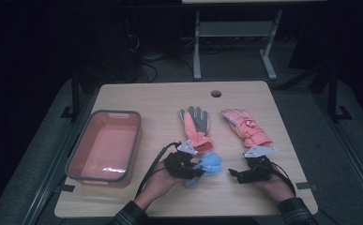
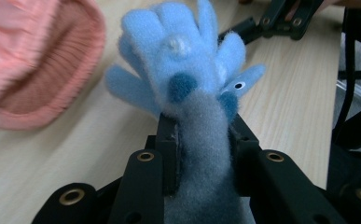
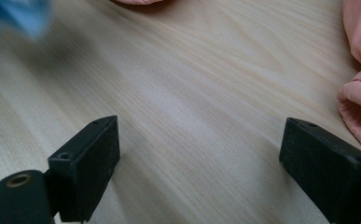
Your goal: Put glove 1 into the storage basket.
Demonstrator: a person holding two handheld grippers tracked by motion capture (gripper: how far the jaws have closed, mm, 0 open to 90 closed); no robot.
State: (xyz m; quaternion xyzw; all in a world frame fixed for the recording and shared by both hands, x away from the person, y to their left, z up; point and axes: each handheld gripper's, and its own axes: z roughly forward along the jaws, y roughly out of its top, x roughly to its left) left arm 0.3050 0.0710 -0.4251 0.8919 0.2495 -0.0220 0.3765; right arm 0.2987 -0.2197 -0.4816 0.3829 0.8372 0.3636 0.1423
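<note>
Left claw is clamped on the cuff of a small blue glove, a fuzzy fleece thing with stubby fingers, dark blue dots and a little eye patch; its grey-blue wrist is pinched flat between the black pads, and the fingers fan out ahead of the jaws above the desk. From the high view the blue glove sits near the front edge, just below a pink knitted glove with a grey palm and a ribbed cuff. Right claw stands wide open with nothing between its square black pads, hovering over bare pale wood grain; beside it lies a puffy pink ski glove, quilted and smooth. A pink rectangular bin with a grey rim and rounded corners sits at the left side of the desk, well apart from the gloves. Open wood lies between the bin and the gloves, and across the far half toward the round cable hole.
</note>
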